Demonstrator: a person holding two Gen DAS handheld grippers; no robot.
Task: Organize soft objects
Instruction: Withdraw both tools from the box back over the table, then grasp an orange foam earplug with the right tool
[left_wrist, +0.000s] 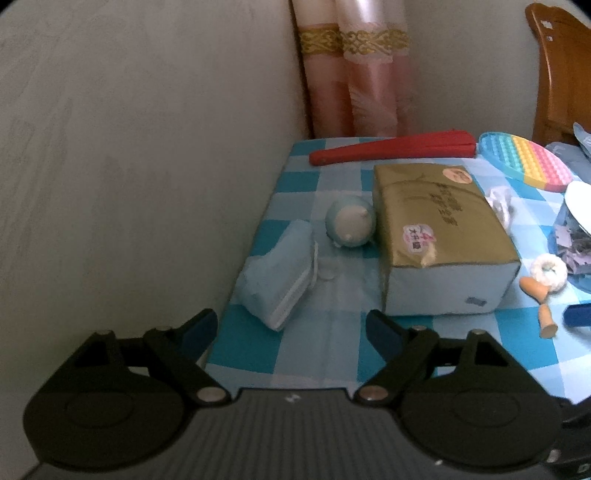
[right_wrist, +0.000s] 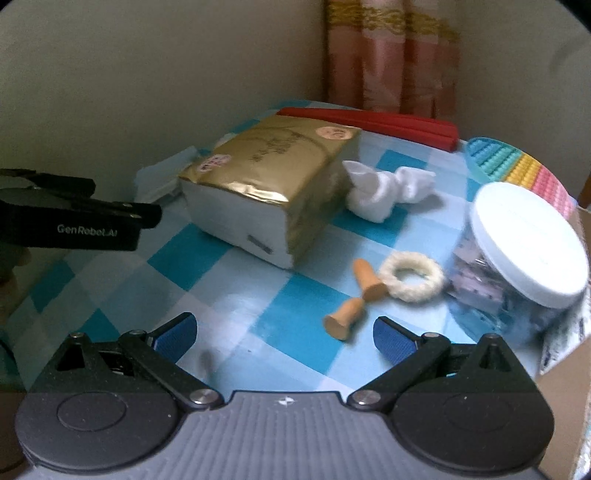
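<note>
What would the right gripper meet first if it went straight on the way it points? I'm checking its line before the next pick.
Probably the nearer orange earplug, lying just beyond the right gripper's open fingers; depth is uncertain.

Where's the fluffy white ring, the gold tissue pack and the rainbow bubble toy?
Fluffy white ring (right_wrist: 413, 279): right wrist view, on its near rim.
Gold tissue pack (left_wrist: 428, 206): left wrist view, on its top face.
Rainbow bubble toy (left_wrist: 532, 158): left wrist view, on its yellow stripe.
</note>
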